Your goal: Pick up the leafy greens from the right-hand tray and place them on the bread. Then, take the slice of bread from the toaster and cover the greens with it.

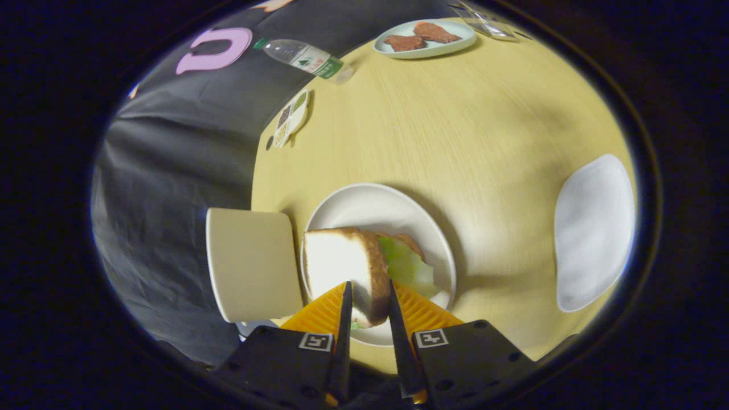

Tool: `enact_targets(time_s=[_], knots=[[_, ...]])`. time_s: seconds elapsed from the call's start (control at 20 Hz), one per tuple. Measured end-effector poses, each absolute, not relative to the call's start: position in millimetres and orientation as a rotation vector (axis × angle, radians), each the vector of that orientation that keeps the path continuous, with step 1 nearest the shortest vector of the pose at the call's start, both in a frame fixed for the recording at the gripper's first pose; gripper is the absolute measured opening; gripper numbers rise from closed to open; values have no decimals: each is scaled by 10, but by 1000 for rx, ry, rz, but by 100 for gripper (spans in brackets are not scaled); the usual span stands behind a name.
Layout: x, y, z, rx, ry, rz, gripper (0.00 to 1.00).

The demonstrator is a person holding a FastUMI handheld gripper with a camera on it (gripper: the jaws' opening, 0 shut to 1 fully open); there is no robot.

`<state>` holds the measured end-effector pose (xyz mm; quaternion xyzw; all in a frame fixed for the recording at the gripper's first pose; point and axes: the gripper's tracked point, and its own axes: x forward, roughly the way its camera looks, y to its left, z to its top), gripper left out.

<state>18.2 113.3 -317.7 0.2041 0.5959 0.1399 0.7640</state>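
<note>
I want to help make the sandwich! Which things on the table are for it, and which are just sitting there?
For the sandwich: gripper, shut on the bread slice; leafy greens; round plate; toaster; right-hand tray.

Just sitting there: water bottle; far plate with brown food pieces; small packet.

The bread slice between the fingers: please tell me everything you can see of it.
The bread slice has a white, soft-looking face and a brown crust along its top and right edge. It stands tilted on edge over the round white plate, leaning across the greens, which show pale green behind its right side with a second crust beyond. The claw is shut on the bread slice, its fingers pressing the lower corner from both sides. A cream toaster stands just left of it.
</note>
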Motion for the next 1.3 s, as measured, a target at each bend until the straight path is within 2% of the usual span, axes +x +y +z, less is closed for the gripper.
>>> enact_targets(time_s=[0.5,0.7,0.9,1.3], knots=[[221,901,-2866,411,1160,283,99],[258,790,-2783,331,1090,280,100],[450,631,-2544,232,937,252,100],[847,432,-1348,192,493,172,100]])
